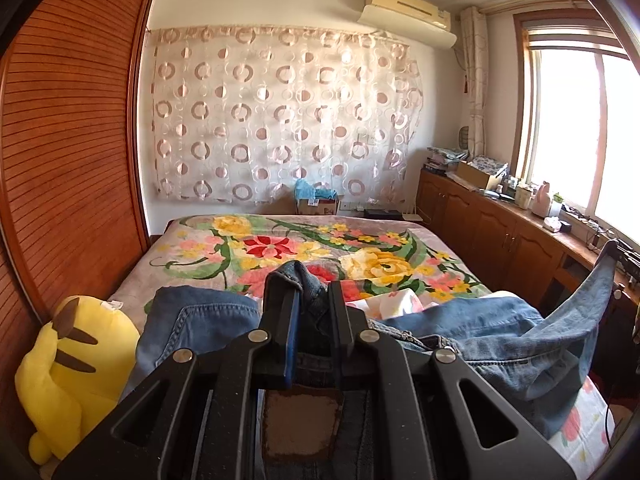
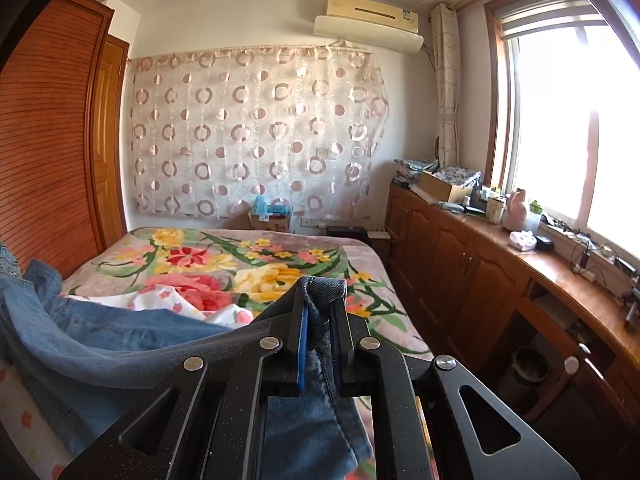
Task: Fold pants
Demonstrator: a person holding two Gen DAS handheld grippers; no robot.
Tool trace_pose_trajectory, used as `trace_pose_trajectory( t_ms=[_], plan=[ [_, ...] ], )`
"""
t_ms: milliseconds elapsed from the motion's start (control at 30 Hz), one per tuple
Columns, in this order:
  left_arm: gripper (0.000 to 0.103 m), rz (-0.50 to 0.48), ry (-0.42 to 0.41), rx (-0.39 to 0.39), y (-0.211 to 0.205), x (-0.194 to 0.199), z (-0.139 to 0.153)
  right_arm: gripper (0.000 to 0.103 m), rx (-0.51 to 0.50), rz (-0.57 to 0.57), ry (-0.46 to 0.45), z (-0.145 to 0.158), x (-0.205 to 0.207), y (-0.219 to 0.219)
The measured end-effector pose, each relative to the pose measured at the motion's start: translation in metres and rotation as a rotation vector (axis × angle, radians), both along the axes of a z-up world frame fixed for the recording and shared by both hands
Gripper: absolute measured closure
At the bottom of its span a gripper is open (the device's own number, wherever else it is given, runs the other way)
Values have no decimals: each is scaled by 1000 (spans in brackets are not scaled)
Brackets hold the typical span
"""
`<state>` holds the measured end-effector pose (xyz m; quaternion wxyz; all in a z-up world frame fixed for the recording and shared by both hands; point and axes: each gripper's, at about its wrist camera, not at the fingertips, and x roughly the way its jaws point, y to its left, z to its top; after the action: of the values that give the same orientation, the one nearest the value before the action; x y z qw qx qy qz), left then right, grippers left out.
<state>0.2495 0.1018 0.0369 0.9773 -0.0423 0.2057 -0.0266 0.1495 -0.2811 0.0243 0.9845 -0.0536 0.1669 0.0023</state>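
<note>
Blue denim pants (image 1: pixel 472 328) hang lifted over the bed, stretched between both grippers. My left gripper (image 1: pixel 310 292) is shut on the waistband end; its brown leather patch (image 1: pixel 300 420) shows between the arms. In the left wrist view my right gripper (image 1: pixel 622 254) shows at the far right, holding a raised corner of denim. In the right wrist view my right gripper (image 2: pixel 320 300) is shut on a hemmed edge of the pants (image 2: pixel 120 344), which sag away to the left.
The bed carries a floral blanket (image 1: pixel 304 248). A yellow plush toy (image 1: pixel 76 372) lies at its left edge beside the wooden wardrobe (image 1: pixel 68 152). Low wooden cabinets (image 2: pixel 460 264) with clutter run along the right under the window.
</note>
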Motion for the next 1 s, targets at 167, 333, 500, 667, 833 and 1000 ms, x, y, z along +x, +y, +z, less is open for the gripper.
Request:
trace_pose_trajectory(
  t_ms=[167, 333, 500, 667, 833, 1000],
  plan=[
    [89, 19, 25, 7, 6, 26, -7, 94, -42, -6, 7, -3, 30, 16],
    [89, 35, 77, 6, 9, 49, -22, 94, -83, -20, 63, -15, 62, 21],
    [88, 42, 130, 33, 4, 63, -40, 94, -117, -28, 177, -43, 101, 28],
    [85, 31, 165, 46, -2, 65, -48, 94, -144, -35, 229, -55, 123, 35],
    [64, 45, 127, 82, -5, 47, -44, 94, -147, -42, 258, -43, 143, 39],
    [40, 40, 93, 96, -3, 30, -35, 94, -154, -50, 275, -43, 150, 32]
  ],
)
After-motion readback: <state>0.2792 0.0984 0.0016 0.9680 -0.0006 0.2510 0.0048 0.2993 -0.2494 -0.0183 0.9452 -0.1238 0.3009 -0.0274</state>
